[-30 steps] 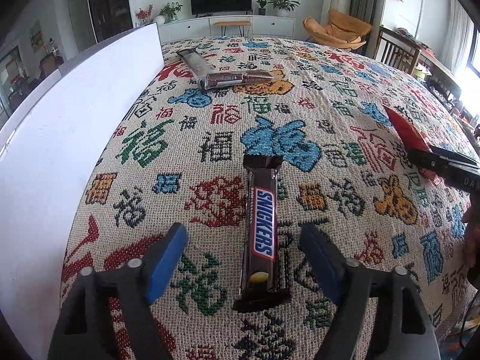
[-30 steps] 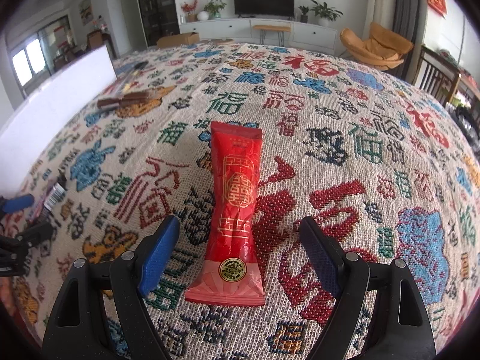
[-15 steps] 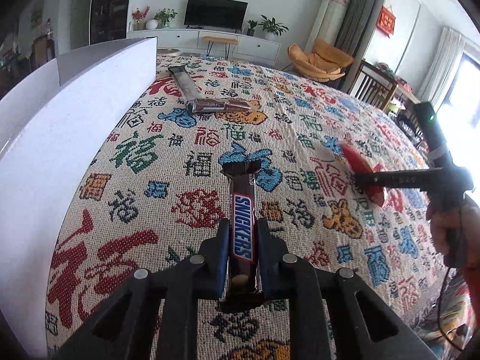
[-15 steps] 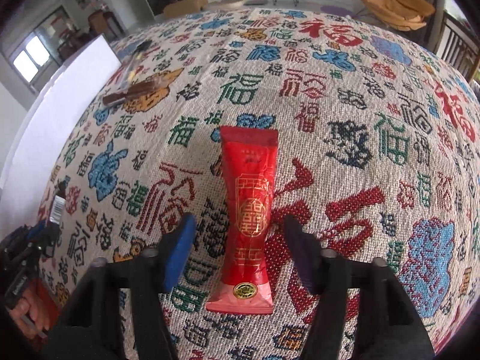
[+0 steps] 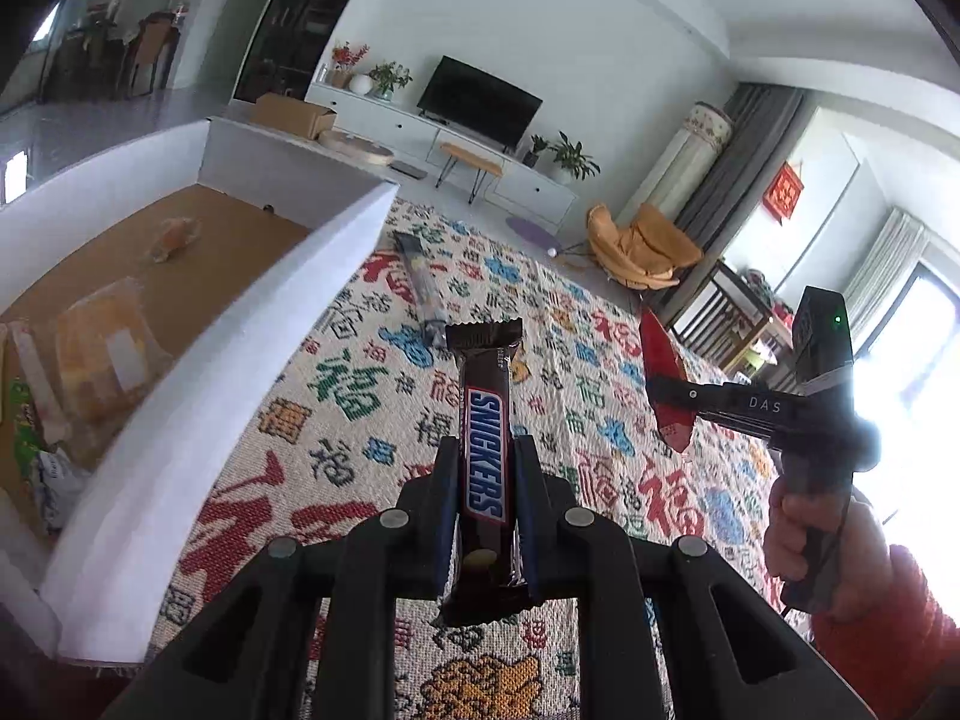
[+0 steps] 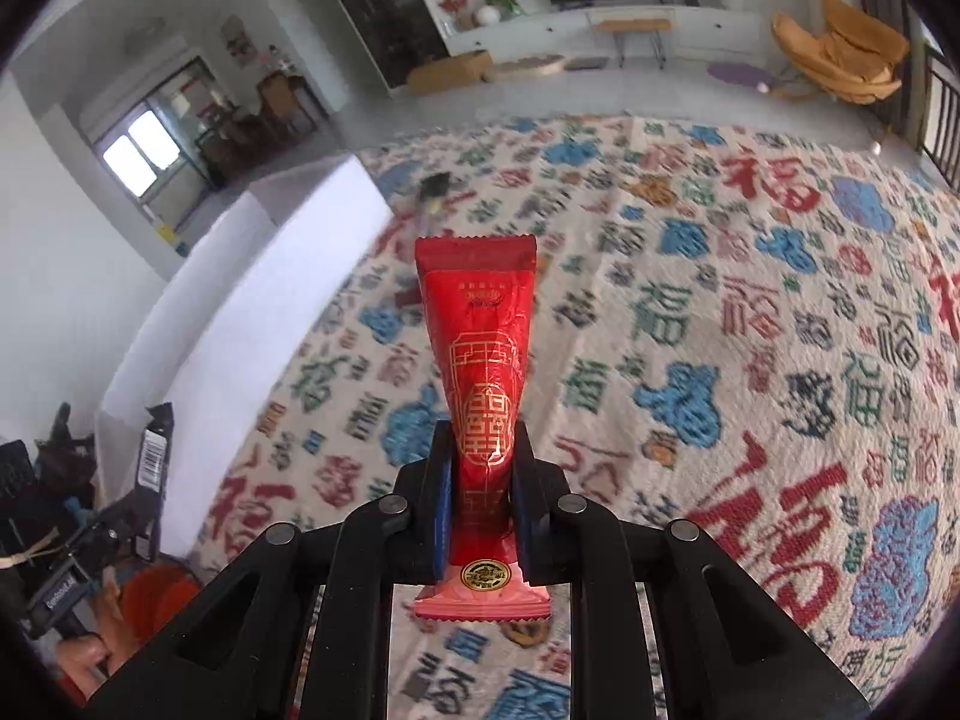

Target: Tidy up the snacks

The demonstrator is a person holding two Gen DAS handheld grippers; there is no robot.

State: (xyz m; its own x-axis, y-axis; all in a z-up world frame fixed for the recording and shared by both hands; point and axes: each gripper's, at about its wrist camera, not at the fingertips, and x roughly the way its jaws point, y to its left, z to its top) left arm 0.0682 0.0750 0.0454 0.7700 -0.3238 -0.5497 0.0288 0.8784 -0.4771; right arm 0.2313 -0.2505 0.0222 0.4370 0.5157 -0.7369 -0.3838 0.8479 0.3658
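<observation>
My left gripper (image 5: 483,498) is shut on a brown Snickers bar (image 5: 483,420) and holds it lifted above the patterned tablecloth (image 5: 372,414). My right gripper (image 6: 480,480) is shut on a red snack packet (image 6: 480,372), also lifted off the cloth. In the left wrist view the right gripper (image 5: 663,402) shows at the right with the red packet (image 5: 660,360). A white box (image 5: 240,348) with a brown floor stands to the left and holds several wrapped snacks (image 5: 102,354). Another dark snack bar (image 5: 420,282) lies on the cloth beyond the Snickers.
The white box wall (image 6: 252,312) runs along the left in the right wrist view. The left gripper with the Snickers (image 6: 153,456) shows at the lower left there. A dark bar (image 6: 435,192) lies far on the cloth. Chairs and a TV cabinet stand beyond the table.
Both grippers closed on their snacks and lifted them off the cloth. The left gripper rose enough that the inside of the white box came into view.
</observation>
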